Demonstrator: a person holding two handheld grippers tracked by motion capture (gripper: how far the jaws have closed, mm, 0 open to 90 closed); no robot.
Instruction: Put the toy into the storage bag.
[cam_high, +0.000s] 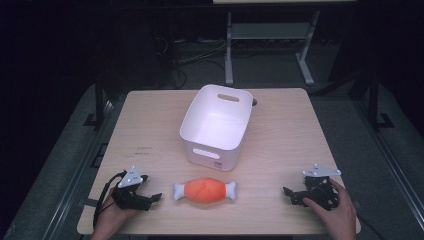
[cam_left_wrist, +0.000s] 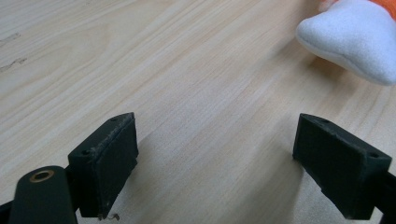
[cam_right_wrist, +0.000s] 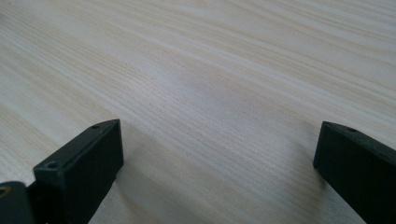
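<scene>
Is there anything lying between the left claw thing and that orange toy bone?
Nothing visible. Bare table lies between the left gripper and the plush bone; its fingers stand open, empty, with the bone's white end close ahead.

The plush bone (cam_high: 205, 190) is orange with white ends. The bin (cam_high: 216, 126) is plain white, the bench (cam_high: 280, 125) pale wood-grained, both claws black.

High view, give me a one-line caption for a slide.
Two open hand-held grippers, left and right, flank an orange plush toy with white bone-shaped ends before a white plastic bin.
</scene>
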